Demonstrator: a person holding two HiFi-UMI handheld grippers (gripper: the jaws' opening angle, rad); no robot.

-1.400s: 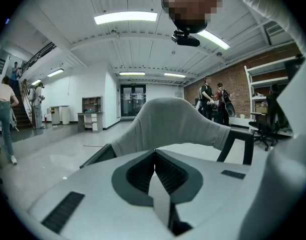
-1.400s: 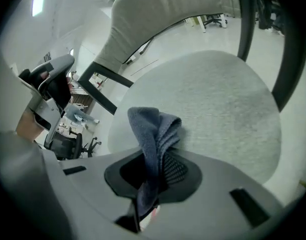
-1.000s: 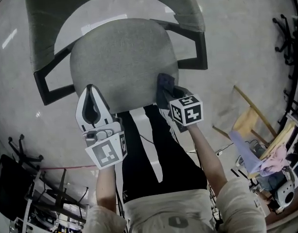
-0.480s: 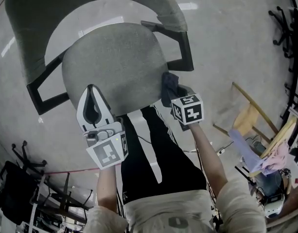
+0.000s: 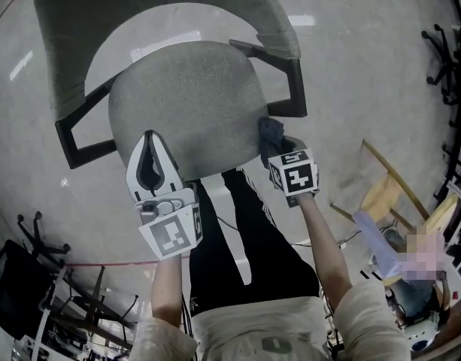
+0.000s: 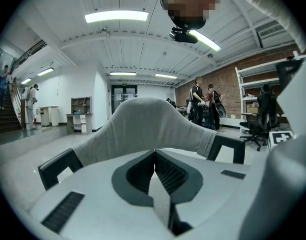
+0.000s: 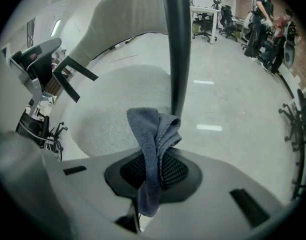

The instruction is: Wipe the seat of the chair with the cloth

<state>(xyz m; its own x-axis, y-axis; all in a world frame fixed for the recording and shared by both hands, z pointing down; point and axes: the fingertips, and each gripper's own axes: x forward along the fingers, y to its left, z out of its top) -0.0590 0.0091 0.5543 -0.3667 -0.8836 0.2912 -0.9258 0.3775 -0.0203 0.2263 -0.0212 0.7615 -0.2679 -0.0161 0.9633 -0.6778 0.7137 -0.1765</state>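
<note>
The grey fabric chair seat [image 5: 185, 104] lies below me, its curved backrest [image 5: 162, 6] at the far side and black armrests [image 5: 290, 81] on both sides. My right gripper [image 5: 275, 143] is shut on a dark blue-grey cloth [image 5: 271, 131] at the seat's right edge, beside the right armrest. In the right gripper view the cloth [image 7: 153, 139] hangs pinched in the jaws, with the seat [image 7: 118, 104] beyond. My left gripper [image 5: 150, 138] is shut and holds nothing, over the seat's front left edge. The left gripper [image 6: 153, 153] faces the backrest [image 6: 143, 126].
My legs in black striped trousers [image 5: 230, 232] stand at the seat's front. A yellow wooden frame [image 5: 388, 190] and clutter lie on the floor at right. Office chair bases [image 5: 34, 232] stand at lower left. Several people [image 6: 205, 101] stand far off by shelves.
My right gripper has carried the cloth rightward from the seat's front right part to its right edge by the armrest. The left gripper has stayed about where it was, still shut.
</note>
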